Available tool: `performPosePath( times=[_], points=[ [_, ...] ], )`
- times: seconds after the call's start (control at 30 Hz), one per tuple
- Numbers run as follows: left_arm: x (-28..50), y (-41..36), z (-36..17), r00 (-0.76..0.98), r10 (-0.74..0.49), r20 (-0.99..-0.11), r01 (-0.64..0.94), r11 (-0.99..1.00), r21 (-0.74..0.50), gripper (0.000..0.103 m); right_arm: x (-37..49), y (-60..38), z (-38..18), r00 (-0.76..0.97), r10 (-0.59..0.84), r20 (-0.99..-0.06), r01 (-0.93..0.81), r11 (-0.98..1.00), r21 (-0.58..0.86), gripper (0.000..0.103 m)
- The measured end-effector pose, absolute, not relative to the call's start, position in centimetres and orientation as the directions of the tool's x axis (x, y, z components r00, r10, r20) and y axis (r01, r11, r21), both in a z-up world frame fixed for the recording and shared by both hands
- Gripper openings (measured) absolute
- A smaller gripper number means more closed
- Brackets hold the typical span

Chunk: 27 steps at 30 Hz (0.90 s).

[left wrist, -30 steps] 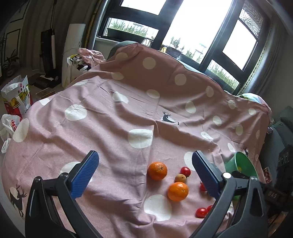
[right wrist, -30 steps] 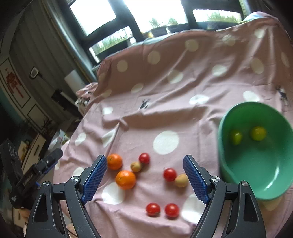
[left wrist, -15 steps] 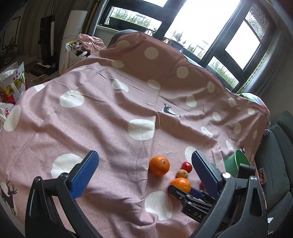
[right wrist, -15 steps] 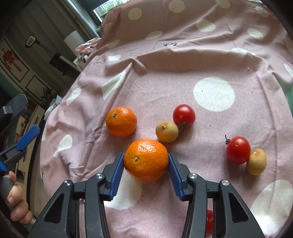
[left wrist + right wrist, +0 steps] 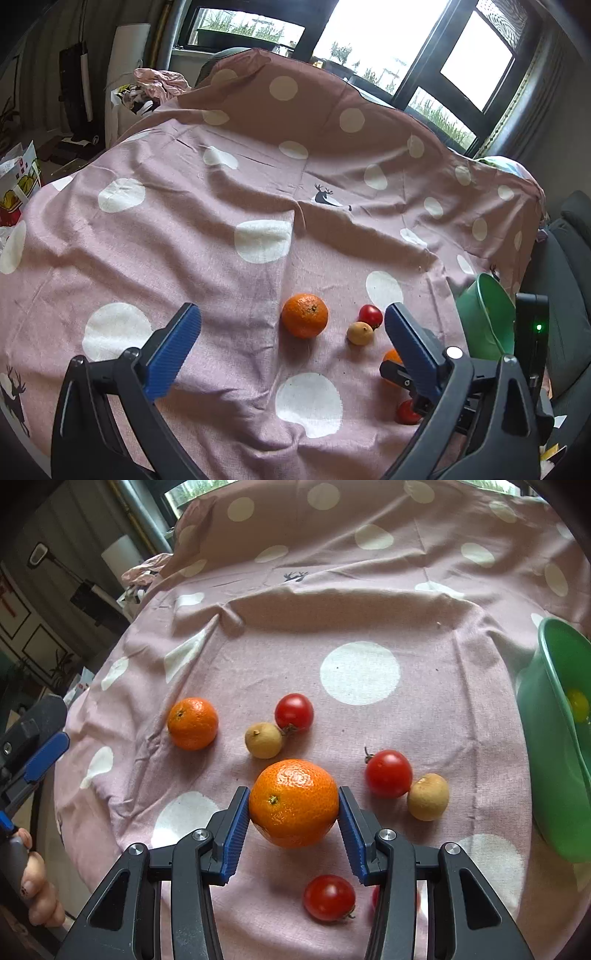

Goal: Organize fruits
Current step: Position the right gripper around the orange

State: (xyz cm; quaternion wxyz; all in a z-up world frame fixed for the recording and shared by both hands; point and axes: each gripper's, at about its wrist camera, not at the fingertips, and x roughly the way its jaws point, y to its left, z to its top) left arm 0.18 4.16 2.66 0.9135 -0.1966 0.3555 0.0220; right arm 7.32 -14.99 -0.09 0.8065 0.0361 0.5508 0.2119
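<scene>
Two oranges, one (image 5: 293, 803) clamped in the right gripper (image 5: 293, 814), four tomatoes (image 5: 388, 773), two longans (image 5: 263, 740), one green bowl (image 5: 554, 775); left gripper (image 5: 291, 332) jaws apart; no readable writing.

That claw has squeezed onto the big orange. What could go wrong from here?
1. The right gripper pinches the big orange only at its round sides, so it might slip out when lifted.
2. A yellowish fruit and a red tomato lie close by on the wrinkled cloth; a bump could set them rolling.
3. The green bowl sits near the cloth's edge, so a clumsy drop might tip it.
</scene>
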Motion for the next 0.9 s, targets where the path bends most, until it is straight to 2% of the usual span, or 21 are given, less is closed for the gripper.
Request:
performPosePath(
  times=[0.33, 0.53, 0.7, 0.9],
  points=[
    [0.7, 1.9, 1.9, 0.715, -0.122, -0.688, -0.127, 0.946, -0.300, 0.089, 8.1, -16.0, -1.0, 0.220, 0.422, -0.879, -0.274, 0.892, 0.359, 0.048],
    [0.8, 1.0, 1.8, 0.702, -0.194, -0.686, -0.073, 0.938, -0.340, 0.072, 8.3, -18.7, 1.2, 0.292, 0.486, -0.824, -0.227, 0.872, 0.434, 0.051],
    [1.1, -0.9, 1.5, 0.666, -0.276, -0.693, 0.010, 0.932, -0.362, 0.052, 8.5, -20.8, 2.3, 0.343, 0.510, -0.789, -0.184, 0.860, 0.476, 0.051],
    [1.6, -4.1, 0.2, 0.588, -0.382, -0.713, 0.120, 0.913, -0.390, 0.042, 9.3, -20.9, 1.1, 0.305, 0.563, -0.768, -0.141, 0.825, 0.548, 0.048]
  ],
)
